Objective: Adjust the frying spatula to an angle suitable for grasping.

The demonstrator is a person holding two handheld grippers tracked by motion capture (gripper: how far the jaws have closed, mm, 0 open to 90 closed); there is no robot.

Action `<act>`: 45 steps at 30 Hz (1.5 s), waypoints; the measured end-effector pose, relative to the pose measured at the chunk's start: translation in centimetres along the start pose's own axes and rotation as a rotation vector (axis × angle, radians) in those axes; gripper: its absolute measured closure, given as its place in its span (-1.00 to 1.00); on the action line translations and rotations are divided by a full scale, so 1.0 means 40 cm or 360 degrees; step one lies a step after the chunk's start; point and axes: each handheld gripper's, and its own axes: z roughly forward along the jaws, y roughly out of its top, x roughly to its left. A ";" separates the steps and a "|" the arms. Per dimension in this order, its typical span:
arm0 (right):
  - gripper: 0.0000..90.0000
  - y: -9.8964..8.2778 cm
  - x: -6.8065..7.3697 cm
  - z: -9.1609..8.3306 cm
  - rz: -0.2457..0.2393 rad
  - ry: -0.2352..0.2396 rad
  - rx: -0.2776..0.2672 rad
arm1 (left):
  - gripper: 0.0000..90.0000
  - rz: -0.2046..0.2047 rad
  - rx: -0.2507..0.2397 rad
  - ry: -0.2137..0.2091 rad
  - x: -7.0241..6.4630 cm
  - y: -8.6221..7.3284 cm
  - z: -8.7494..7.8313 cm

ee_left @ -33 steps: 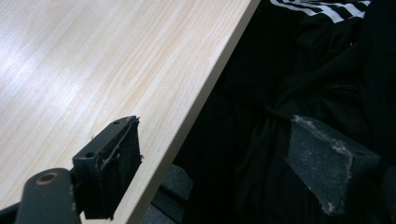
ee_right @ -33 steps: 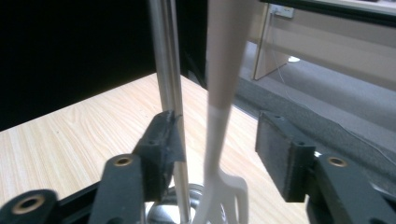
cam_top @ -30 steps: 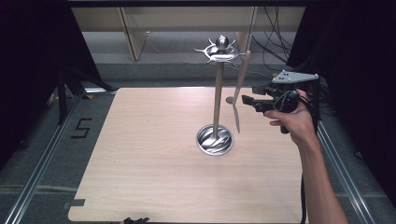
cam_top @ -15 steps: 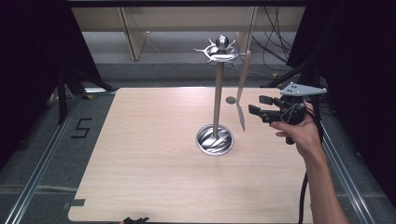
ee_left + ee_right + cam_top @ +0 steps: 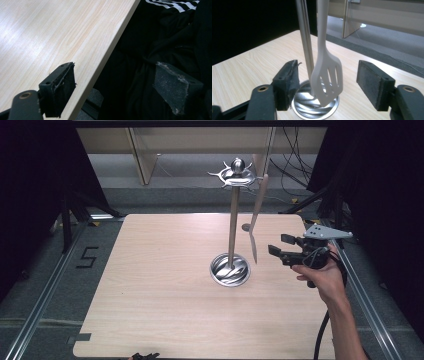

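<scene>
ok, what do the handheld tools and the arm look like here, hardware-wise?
Both are black two-jaw tools. The right tool carries a grey three-cornered plate on top and trails a black cable; its jaw pads are rough, dark and frayed at the edges, with round rivets at the knuckles. The left tool has the same worn pads. The right forearm is bare, no sleeve.

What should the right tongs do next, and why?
Probably ease forward and close on the spatula: the right tongs are open, the blade hangs between their pads but farther off, ungripped, from the rack.
</scene>
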 end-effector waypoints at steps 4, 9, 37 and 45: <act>-0.26 -0.023 0.000 0.007 0.0020 -0.0028 -0.0024 | -0.63 -0.0001 -0.0003 -0.0006 0.000 0.000 0.000; -0.29 -0.032 -0.005 0.009 0.0004 -0.0028 -0.0002 | -0.63 0.0005 -0.0004 -0.0002 0.000 0.001 -0.002; -0.32 -0.109 0.008 -0.004 -0.0023 -0.0066 0.0059 | -0.63 -0.0002 -0.0007 0.0007 0.002 0.002 -0.003; -0.32 -0.140 0.018 0.012 -0.0063 -0.0086 0.0139 | -0.63 -0.0012 -0.0011 -0.0004 0.004 0.006 0.000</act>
